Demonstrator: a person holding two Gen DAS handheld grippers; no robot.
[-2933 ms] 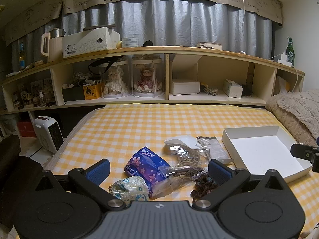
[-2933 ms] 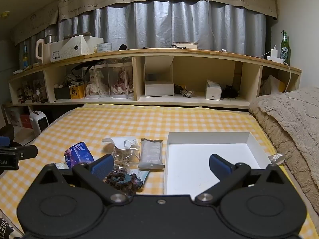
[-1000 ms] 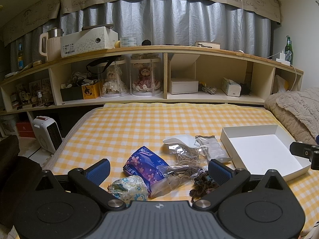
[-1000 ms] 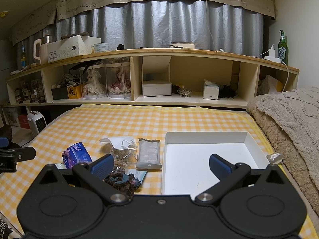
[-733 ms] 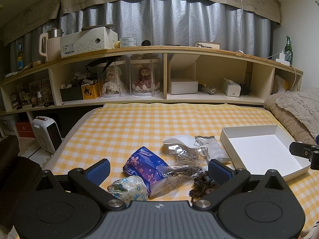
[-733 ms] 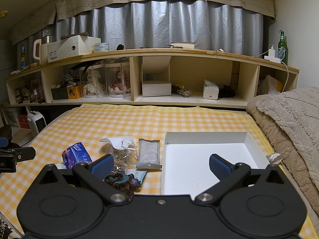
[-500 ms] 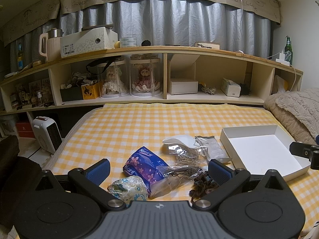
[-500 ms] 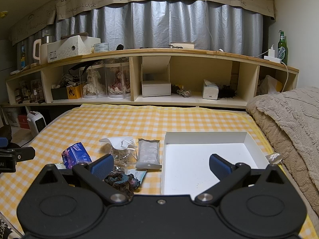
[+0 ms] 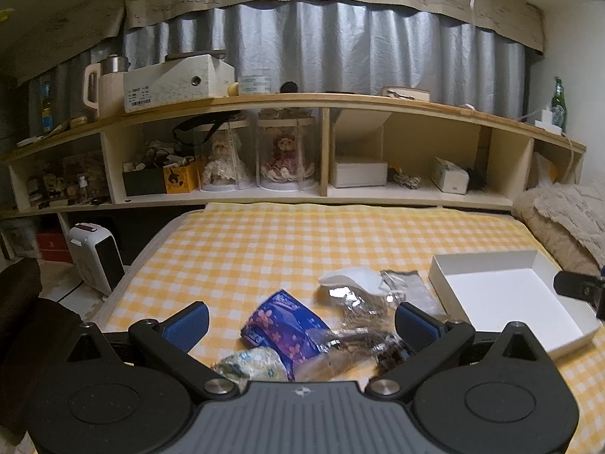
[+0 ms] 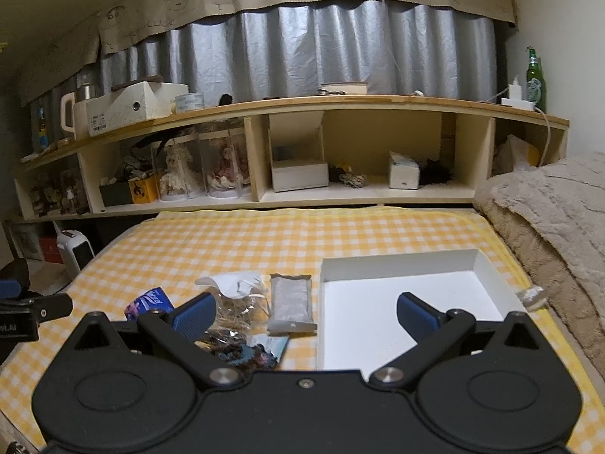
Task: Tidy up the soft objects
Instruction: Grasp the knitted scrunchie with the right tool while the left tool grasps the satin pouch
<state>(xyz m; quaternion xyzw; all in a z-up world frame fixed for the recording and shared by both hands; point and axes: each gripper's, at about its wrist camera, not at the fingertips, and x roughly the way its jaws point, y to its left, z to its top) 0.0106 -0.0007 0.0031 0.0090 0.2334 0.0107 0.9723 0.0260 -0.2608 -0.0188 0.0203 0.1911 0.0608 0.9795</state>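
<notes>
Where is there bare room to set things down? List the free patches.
Free: the white box, with nothing in it, and the checked sheet between the pile and the shelf. Crowded: left of the box, where the grey pouch, purple packet and clear bags cluster.

Home bedroom: checkered bed (image 10: 264,238), blanket (image 10: 548,204), cluttered shelf (image 9: 340,100), curtain (image 10: 302,49).

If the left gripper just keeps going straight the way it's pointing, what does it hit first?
Most likely the purple tissue pack, which lies between the open fingers of the left gripper, with the clear bags beside it. Depth is hard to judge through the fisheye.
</notes>
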